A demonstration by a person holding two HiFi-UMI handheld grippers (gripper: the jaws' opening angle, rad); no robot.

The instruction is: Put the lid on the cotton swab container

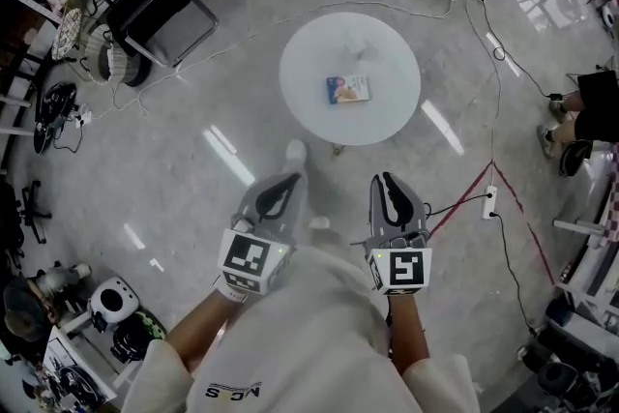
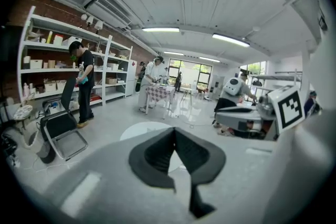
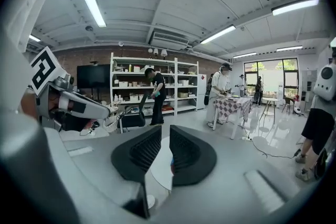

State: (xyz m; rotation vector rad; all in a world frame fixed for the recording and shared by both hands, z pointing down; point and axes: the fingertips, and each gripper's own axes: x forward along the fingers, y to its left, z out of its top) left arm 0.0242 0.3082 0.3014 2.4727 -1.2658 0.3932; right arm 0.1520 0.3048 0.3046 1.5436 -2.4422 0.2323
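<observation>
Plainly nothing is in hand yet. The left gripper and the right gripper sit low in the frame, close to the person's body, both pointing up-frame at the round white table in the upper middle. In its own view the left gripper has its jaws pressed together at the tips, with nothing caught in them. The right gripper shows its jaws spread by a narrow slot, and only the table top shows through it.

A small blue and white box lies near the middle of the table, well apart from both grippers; it looks like the swab container, though too small here to be sure. Just above it in the frame is a faint pale object, possibly the lid; I cannot tell.

Several things could go wrong from here. The box looks light and the table top smooth, so a lid pushed down by one gripper could make it skate away unless the other gripper steadies it. The left jaws would have to part first to do that. A thin, flat lid may also be hard to pinch off a flat surface and could tilt or slip out. On the floor, a white cable and a power strip lie right of the table, a tripping risk if the approach drifts that way.
</observation>
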